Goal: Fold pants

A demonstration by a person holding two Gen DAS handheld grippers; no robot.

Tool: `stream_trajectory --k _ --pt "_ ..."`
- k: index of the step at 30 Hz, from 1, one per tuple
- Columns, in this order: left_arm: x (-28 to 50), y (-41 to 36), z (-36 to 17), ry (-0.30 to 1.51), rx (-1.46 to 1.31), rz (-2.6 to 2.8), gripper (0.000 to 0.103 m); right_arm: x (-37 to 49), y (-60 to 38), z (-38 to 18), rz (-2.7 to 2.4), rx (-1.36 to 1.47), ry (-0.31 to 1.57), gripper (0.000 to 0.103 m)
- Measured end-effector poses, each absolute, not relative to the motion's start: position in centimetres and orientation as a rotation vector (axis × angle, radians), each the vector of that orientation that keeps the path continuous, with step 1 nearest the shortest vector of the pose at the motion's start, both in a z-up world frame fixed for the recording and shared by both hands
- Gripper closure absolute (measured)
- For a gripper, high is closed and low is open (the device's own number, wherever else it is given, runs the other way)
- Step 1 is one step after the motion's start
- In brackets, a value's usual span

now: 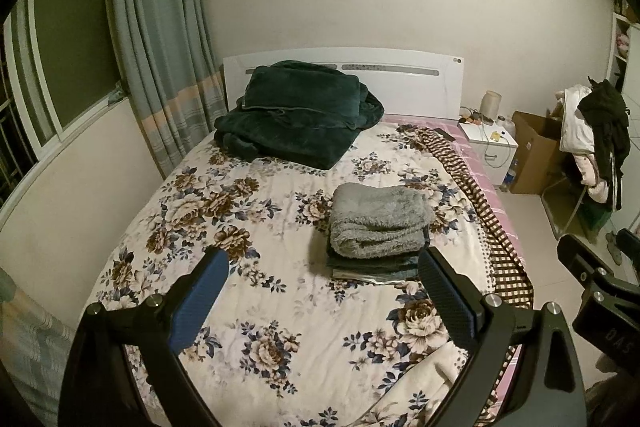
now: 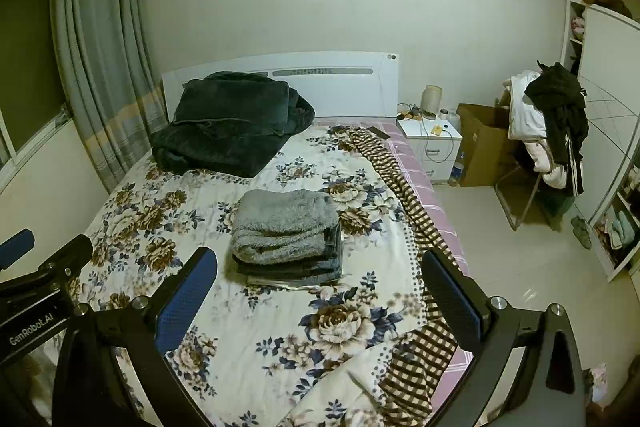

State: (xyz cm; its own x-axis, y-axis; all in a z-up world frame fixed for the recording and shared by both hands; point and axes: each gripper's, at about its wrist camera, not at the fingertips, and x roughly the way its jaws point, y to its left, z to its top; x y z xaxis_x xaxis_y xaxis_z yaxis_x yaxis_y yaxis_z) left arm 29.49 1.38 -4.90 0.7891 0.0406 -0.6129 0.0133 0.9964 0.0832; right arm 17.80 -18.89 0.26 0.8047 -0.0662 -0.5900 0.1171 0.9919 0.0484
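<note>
Left gripper [image 1: 322, 301], right gripper [image 2: 320, 301] both wide, holding nothing, near folded pants stack [image 2: 288, 241] on bed [image 2: 240, 327].

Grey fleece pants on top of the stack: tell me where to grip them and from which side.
Take the grey fleece pants at the rounded folded edge facing the grippers, coming in low from the foot of the bed. That thick roll overhangs the darker folded clothes beneath, so one finger could probably slip under it. Both the left gripper and right gripper are open and empty.
</note>
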Motion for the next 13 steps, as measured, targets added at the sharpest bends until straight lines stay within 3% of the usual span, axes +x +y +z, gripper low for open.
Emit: stream_trajectory --k 13 --pt "29.18 1.64 -4.69 0.66 0.078 0.012 0.006 17.61 -18.87 0.16 -0.104 0.084 0.627 0.0"
